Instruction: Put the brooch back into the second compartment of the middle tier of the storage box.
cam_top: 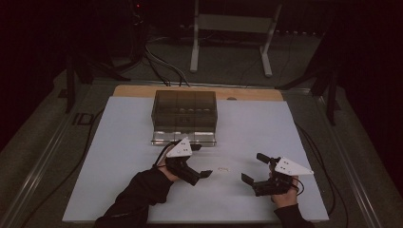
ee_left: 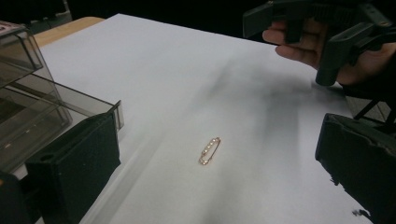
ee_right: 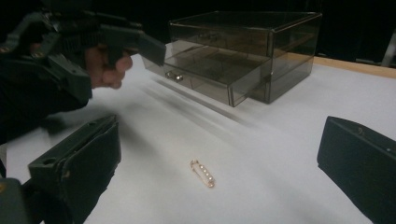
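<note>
Left gripper (cam_top: 203, 161): jaws spread wide, nothing between them; held in a hand with a dark sleeve, over the near-middle of the white sheet, just in front of the box's open drawer. In the left gripper view its two black jaws stand far apart at either side, with the brooch on the bare sheet between and beyond them, untouched.

Right gripper (cam_top: 252, 168): jaws likewise wide apart and empty; held over the sheet toward its near right corner, grey three-cornered plate on top. In the right gripper view its jaws frame the brooch, which lies clear of both.

Brooch (ee_left: 209, 150): small gold-coloured pin set with a row of pale beads, lying flat on the sheet between the two grippers, nearer the near edge than the far one; seen also in the right gripper view (ee_right: 202, 173) and faintly in the high view (cam_top: 223, 168). Not touched by either gripper.

Drawer box (cam_top: 184, 112): smoky clear plastic, standing at the middle of the sheet's far edge; lower drawer (ee_right: 215, 79) pulled out toward the near side, with a small knob on its front. Well apart from the brooch.

White sheet (cam_top: 123, 142): covers most of the bench (cam_top: 138, 90), whose wooden top shows along the far edge.
</note>
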Demonstrator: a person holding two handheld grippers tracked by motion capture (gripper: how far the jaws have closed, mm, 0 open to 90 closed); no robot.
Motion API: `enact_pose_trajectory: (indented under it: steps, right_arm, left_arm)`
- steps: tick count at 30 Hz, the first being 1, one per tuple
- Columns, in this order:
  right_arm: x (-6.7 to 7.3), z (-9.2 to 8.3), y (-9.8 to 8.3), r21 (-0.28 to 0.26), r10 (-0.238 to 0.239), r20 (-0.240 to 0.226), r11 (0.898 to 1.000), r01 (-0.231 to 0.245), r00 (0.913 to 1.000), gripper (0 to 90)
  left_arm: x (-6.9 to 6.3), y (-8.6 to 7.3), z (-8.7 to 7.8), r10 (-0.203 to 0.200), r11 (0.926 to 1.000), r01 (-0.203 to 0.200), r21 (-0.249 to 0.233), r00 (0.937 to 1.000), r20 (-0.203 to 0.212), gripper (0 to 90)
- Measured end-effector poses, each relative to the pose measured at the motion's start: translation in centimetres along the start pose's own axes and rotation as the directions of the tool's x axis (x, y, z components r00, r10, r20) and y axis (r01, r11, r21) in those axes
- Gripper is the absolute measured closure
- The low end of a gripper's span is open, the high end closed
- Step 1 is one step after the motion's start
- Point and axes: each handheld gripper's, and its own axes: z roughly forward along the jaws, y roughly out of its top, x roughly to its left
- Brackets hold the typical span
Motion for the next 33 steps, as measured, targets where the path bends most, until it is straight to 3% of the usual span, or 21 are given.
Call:
enact_pose_trajectory:
  steps: [5,12,15,17,20,26,31,33]
  right_arm:
    - [-0.1,0.0,0.0,0.001,0.002,-0.003,1.0,-0.002,1.0,0.0]
    - [-0.1,0.0,0.0,-0.004,0.002,-0.003,1.0,-0.002,1.0,0.0]
    - [-0.1,0.0,0.0,0.003,0.0,-0.005,1.0,0.0,1.0,0.0]
    - [-0.1,0.0,0.0,-0.001,0.002,-0.007,1.0,-0.002,1.0,0.0]
    - [0.0,0.0,0.0,0.003,0.0,-0.008,1.0,0.0,1.0,0.0]
    - [0.0,0.0,0.0,0.002,0.004,-0.013,1.0,-0.004,0.9999,0.0]
    - [0.0,0.0,0.0,0.004,0.005,-0.016,1.0,-0.005,0.9999,0.0]
    - [0.0,0.0,0.0,0.004,0.007,-0.017,1.0,-0.007,0.9998,0.0]
  left_arm:
    - [-0.1,0.1,1.1,0.012,0.9998,-0.012,0.015,0.9999,-0.01,0.4]
    - [-0.2,0.0,2.3,-0.015,0.9997,0.015,0.021,0.9999,0.003,0.4]
    - [-0.2,-0.1,2.9,-0.01,0.9992,0.01,0.038,0.9999,-0.004,0.4]
    - [-0.2,-0.2,3.3,-0.027,0.9984,0.027,0.05,0.9996,0.008,0.4]
    - [-0.4,-0.2,4.0,-0.015,0.9976,0.014,0.067,0.9998,0.012,0.5]
    - [-0.2,-0.1,5.0,-0.063,0.9924,0.059,0.108,0.9976,0.029,1.3]
    - [-0.2,-0.2,5.9,-0.048,0.988,0.043,0.148,0.9983,0.033,3.7]
    - [-0.2,-0.3,6.2,-0.044,0.9826,0.038,0.182,0.9986,0.03,6.2]
